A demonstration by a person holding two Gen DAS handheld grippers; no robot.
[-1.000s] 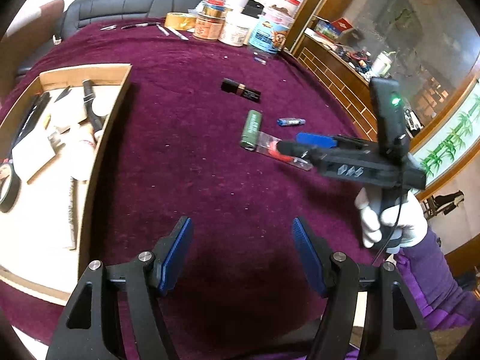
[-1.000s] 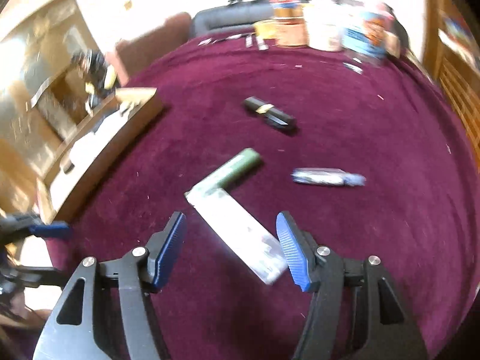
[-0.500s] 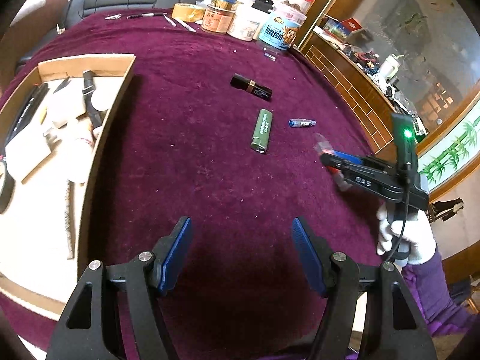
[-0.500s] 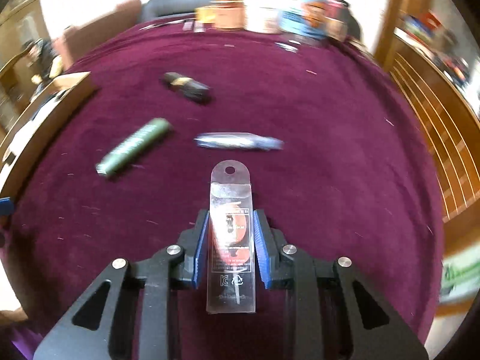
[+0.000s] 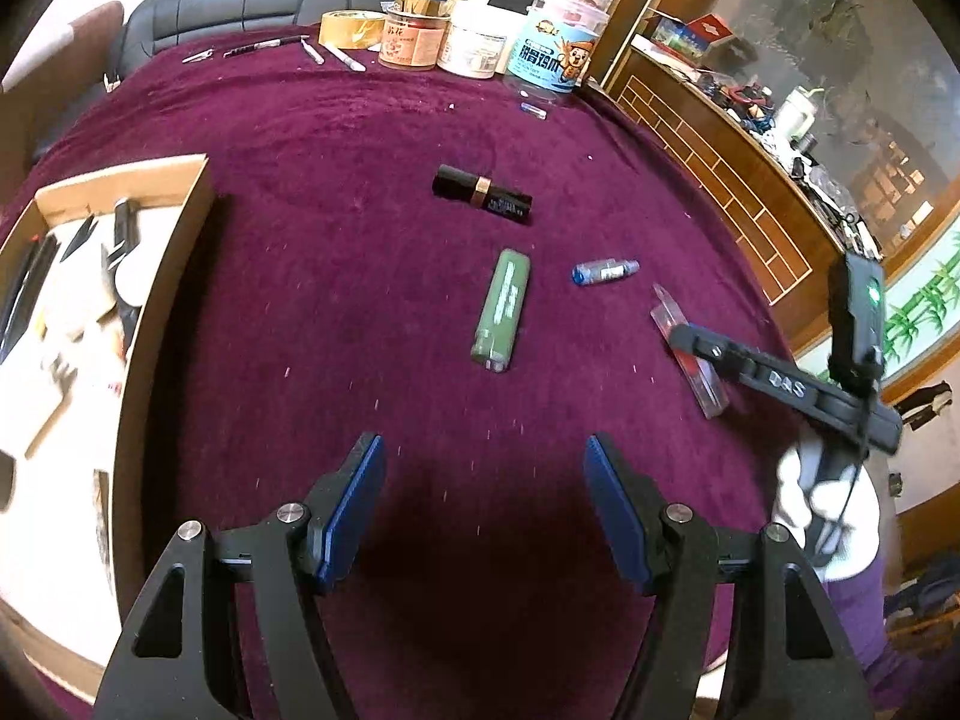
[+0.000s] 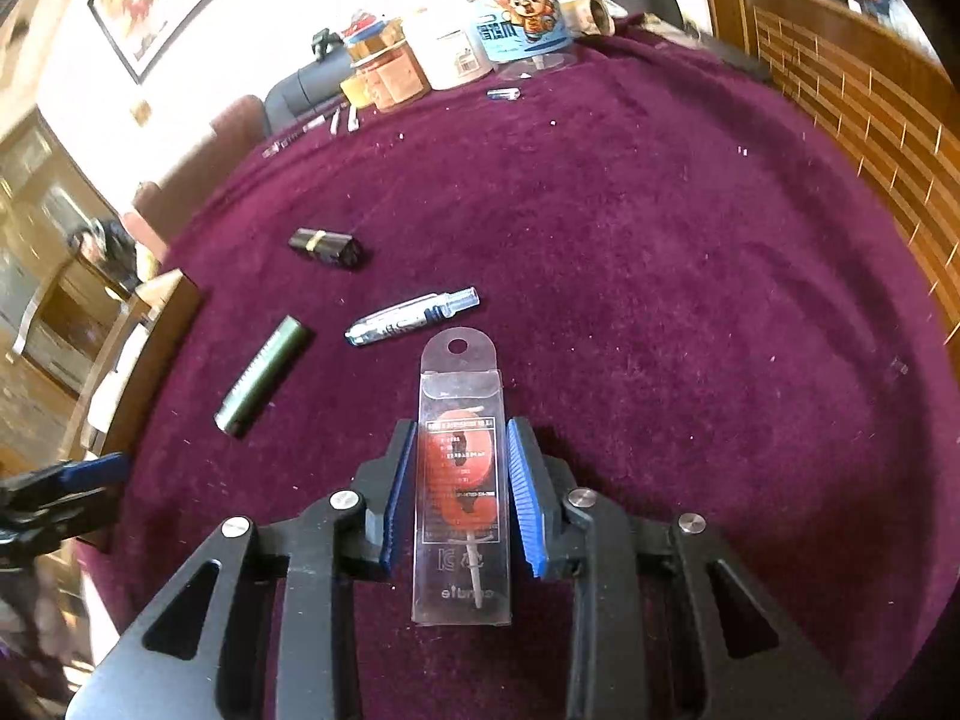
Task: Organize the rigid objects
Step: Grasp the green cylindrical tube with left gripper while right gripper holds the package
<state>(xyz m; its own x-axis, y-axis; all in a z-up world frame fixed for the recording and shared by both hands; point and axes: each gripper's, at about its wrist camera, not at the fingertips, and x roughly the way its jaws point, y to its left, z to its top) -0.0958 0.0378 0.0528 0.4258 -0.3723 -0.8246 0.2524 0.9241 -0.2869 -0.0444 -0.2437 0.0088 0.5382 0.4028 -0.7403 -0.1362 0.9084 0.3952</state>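
My right gripper (image 6: 462, 427) is shut on a clear plastic package (image 6: 459, 480) with a red item inside, gripped by its long sides and held above the purple cloth. The left wrist view shows that package (image 5: 690, 354) tilted at the right, in the right gripper (image 5: 681, 333). On the cloth lie a green tube (image 5: 503, 310) (image 6: 264, 383), a black and gold tube (image 5: 483, 201) (image 6: 326, 247) and a small blue vial (image 5: 603, 271) (image 6: 414, 317). My left gripper (image 5: 485, 444) stands open over bare cloth, short of the green tube.
A cardboard tray (image 5: 171, 276) with several tools and papers lies at the left. Jars (image 5: 474, 42), a tape roll (image 5: 351, 29) and pens line the table's far edge. A wooden cabinet (image 5: 720, 168) runs along the right side. A gloved hand (image 5: 822, 510) holds the right gripper.
The right gripper shut on the clear package beside the green tube, lifted it and carried it to the right. The left gripper stayed open while its view drifted.
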